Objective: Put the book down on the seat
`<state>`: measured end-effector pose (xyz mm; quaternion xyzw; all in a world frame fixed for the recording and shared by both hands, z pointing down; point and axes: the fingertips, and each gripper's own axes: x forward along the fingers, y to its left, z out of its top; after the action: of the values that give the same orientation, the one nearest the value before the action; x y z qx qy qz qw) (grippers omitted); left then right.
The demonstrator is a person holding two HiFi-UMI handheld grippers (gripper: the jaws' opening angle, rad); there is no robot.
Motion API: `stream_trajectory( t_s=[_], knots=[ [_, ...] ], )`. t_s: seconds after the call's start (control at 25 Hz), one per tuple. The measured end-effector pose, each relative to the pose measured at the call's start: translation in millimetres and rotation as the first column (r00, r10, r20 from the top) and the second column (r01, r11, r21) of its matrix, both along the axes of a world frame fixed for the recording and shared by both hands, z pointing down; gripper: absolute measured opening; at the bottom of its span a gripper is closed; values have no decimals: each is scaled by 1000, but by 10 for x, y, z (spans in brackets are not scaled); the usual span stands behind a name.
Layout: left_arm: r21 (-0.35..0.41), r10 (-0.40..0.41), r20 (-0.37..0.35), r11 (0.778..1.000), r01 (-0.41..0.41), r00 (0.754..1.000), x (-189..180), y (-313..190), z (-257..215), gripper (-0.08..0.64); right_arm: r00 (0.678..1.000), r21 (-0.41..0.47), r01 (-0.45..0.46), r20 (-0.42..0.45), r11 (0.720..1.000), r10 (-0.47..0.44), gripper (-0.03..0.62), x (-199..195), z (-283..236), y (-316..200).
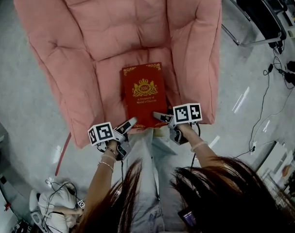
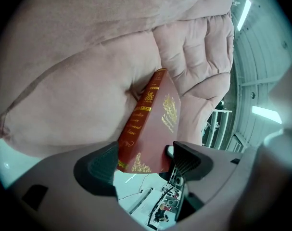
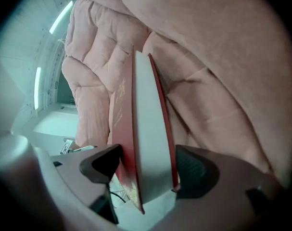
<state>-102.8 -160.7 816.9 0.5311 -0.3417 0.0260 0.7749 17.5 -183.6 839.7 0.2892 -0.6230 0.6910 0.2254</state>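
Book [image 1: 143,96] lies flat, cover up, on pink seat [image 1: 108,72] per head view, while only the gripper views show left gripper [image 2: 145,163] and right gripper [image 3: 146,163] spread wide around its near corners, gripping nothing.

Long dark hair [image 1: 220,193] hangs above pale blue jeans [image 1: 148,178]. Thin bracelets [image 1: 106,165] circle each wrist. The left gripper [image 1: 129,125] and right gripper [image 1: 162,116] are grey, with dark ribbed pads [image 2: 101,166] and white cubes [image 1: 187,113] bearing black square markers.
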Motion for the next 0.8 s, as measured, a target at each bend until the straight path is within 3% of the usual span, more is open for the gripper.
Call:
stream_trajectory(
  t_s=[0.44,0.8],
  knots=[
    [7,-11,10,1000,11,1000,13,202,-63,345,997,31,-25,-78,999,28,350,119,-48,11],
    [27,-32,-7,999,33,999,71,345,-148,345,998,45,-3,-70,999,6,350,244,-171,135]
  ],
)
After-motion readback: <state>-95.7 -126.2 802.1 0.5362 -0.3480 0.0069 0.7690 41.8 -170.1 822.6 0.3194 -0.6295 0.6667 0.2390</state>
